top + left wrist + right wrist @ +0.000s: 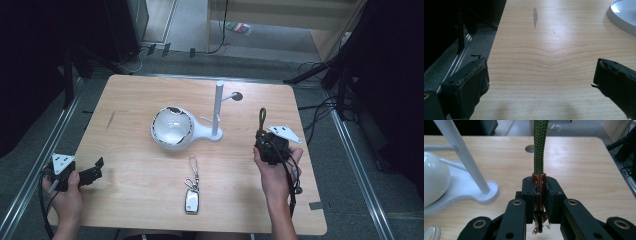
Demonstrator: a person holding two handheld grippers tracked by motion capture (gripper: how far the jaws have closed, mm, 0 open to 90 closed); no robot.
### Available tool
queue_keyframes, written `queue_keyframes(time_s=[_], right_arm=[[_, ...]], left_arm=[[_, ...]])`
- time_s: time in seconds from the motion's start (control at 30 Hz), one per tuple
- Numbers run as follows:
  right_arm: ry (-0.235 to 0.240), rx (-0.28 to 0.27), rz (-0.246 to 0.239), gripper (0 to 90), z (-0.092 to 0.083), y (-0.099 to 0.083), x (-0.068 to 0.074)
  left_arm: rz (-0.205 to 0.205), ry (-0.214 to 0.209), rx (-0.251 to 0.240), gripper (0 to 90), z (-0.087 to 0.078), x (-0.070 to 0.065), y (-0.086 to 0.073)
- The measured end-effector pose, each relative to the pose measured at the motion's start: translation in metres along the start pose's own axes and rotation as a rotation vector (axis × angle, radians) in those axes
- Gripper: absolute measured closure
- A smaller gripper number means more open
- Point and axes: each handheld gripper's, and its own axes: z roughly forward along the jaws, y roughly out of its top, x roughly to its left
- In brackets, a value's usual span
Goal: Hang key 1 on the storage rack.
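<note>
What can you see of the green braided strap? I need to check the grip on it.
The green braided strap is a woven cord loop, standing upright from the right gripper. The jaws are shut on its reddish-brown end piece, with small metal hardware hanging below. It is lifted clear of the wooden table, right of the white stand.

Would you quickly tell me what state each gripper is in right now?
Left gripper: open, nothing between its jaws.
Right gripper: shut on the green braided strap, which stands up from the jaws.
</note>
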Motion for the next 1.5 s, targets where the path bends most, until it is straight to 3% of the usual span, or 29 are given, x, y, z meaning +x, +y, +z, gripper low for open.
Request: queue_keyframes(time_s=[0.23,0.57,0.9,1.5], right_arm=[[-0.010,-0.107,-0.025,79.9,0.002,0.005,0.013],[-0.029,-0.192,-0.073,79.7,0.011,0.009,0.024],[-0.034,-0.187,-0.115,79.7,0.024,0.013,0.035],[-0.023,-0.168,-0.148,79.6,0.037,0.024,0.055]], left_arm=[[0.000,-0.002,0.000,0.2,0.000,0.000,0.000],[-0.001,-0.003,0.002,0.3,0.000,0.000,0.000],[0.001,-0.005,0.001,0.3,0.000,0.000,0.000],[-0.001,-0.010,-0.001,0.3,0.000,0.000,0.000]])
